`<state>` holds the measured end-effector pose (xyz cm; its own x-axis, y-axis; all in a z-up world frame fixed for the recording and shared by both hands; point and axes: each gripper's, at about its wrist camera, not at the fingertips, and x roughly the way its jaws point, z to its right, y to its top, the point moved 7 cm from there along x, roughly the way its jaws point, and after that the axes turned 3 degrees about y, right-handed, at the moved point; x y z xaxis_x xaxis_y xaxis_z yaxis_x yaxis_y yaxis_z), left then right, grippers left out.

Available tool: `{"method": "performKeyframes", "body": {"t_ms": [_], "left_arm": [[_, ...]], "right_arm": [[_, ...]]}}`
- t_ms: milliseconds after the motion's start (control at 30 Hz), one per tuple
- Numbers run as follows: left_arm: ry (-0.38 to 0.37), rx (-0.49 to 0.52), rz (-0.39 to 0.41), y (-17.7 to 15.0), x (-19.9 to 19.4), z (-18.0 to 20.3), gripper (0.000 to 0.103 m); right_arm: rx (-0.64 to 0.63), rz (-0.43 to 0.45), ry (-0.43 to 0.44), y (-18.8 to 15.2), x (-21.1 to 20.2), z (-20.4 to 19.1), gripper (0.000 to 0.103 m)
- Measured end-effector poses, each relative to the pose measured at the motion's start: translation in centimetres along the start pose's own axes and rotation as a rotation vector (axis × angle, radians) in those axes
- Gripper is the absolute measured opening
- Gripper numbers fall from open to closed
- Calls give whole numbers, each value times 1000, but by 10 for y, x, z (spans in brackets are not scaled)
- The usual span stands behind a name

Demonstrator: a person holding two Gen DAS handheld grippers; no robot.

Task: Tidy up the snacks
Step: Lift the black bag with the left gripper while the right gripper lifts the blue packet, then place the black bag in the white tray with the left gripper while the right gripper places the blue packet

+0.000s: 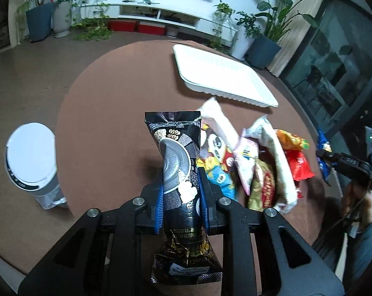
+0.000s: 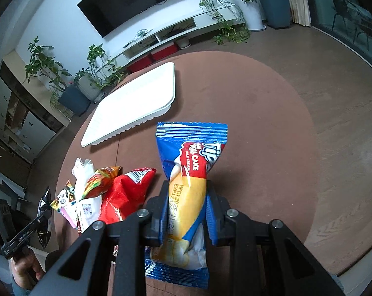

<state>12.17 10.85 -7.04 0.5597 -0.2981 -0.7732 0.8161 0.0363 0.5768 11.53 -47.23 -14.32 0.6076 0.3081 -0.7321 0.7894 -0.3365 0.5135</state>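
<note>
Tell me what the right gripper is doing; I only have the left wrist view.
Observer: The right gripper is shut on a blue roll cake packet, held above the table.
Operator: Say which snack lies nearest that gripper.
Observer: A red bag, at the near edge of the pile just to its left.
Operator: Check the white tray from that side.
Observer: The white tray has nothing in it, and it sits beyond the pile.
</note>
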Motion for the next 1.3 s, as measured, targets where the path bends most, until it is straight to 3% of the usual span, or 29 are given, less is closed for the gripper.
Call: {"method": "performKeyframes", "body": {"t_ms": [233,900,1100,1300], "left_arm": [[-69,11,-22,-7,-6,19,21],[-127,33,34,12,-37,35,21],[-103,69,91,61,-41,31,21],[-82,139,110,134,-23,42,21]], "right_arm": [[22,-13,28,1,5,2,28],[23,-1,57,3,7,0,28],[23,38,74,33,-3,-3,28],[-41,117,58,97,-13,-22,28]]}}
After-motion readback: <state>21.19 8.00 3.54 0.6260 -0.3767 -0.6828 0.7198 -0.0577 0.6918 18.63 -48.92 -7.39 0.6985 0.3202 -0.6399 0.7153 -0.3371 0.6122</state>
